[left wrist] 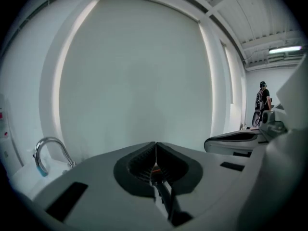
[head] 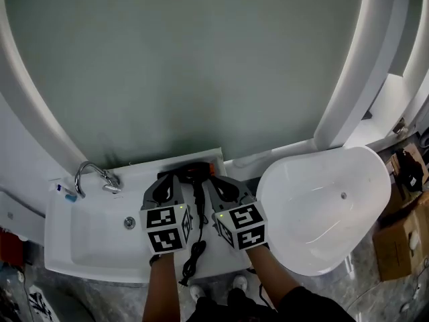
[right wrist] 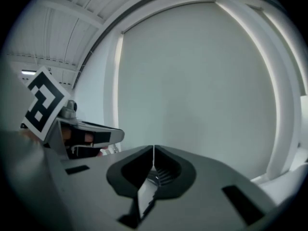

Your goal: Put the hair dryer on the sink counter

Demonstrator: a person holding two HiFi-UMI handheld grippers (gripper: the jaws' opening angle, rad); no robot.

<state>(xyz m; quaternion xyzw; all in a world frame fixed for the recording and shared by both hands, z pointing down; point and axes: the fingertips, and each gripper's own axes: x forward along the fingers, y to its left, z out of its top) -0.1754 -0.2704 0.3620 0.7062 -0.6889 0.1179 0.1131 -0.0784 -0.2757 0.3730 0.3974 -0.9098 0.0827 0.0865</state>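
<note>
The hair dryer [head: 194,172], black with an orange part, lies on the white sink counter [head: 80,250] to the right of the basin. Its black cord [head: 198,210] trails toward the front edge. My left gripper [head: 167,178] and right gripper [head: 220,181] hover side by side over it, one on each side of the cord. The left gripper [left wrist: 155,147] has its jaws together at the tips, nothing between them; a dark strip of the hair dryer [left wrist: 162,192] with an orange speck shows below them. The right gripper [right wrist: 153,152] is shut too, empty.
A chrome faucet [head: 90,174] stands at the counter's back left, also in the left gripper view as the faucet [left wrist: 45,153]. A white bathtub [head: 322,206] adjoins the counter on the right, with cardboard boxes [head: 397,237] beyond. A person [left wrist: 262,102] stands far off.
</note>
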